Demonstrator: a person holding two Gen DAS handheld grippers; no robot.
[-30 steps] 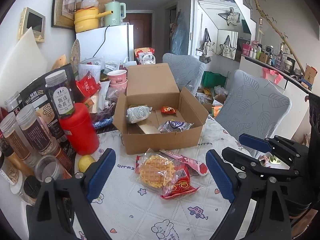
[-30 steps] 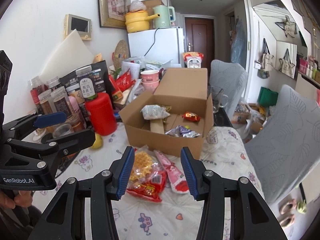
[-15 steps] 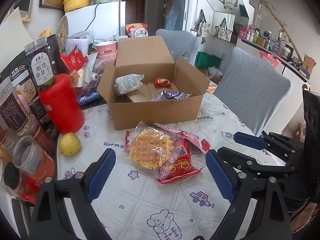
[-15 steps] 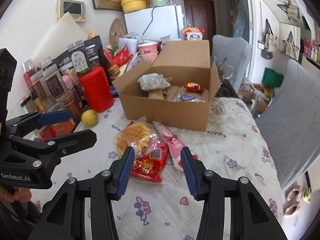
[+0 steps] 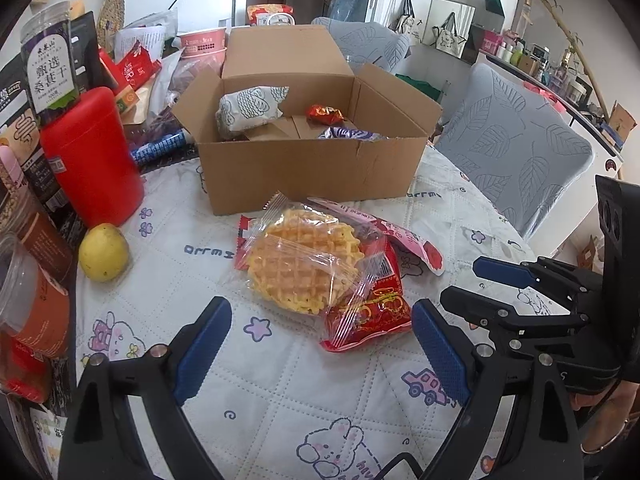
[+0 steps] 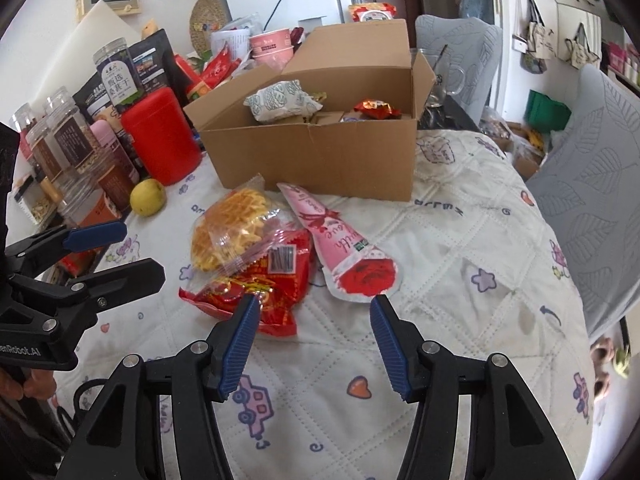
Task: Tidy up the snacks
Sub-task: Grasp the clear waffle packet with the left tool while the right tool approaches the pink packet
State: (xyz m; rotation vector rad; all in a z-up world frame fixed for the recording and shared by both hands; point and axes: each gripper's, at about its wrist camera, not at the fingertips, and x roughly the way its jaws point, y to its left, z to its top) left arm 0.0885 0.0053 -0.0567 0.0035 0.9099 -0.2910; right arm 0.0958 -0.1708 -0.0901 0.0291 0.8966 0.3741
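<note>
Both grippers have come lower and nearer the snack pile. Left gripper (image 5: pixel 322 346) — jaws wide apart, empty — faces the waffle packet (image 5: pixel 304 266) lying over the red packet (image 5: pixel 370 304). Right gripper (image 6: pixel 312 342), jaws opening and empty, stands before the pink pouch (image 6: pixel 346 246). The cardboard box (image 5: pixel 308 168) stands just behind the pile; only the right view shows a glass mug (image 6: pixel 442 76) beyond it.
</note>
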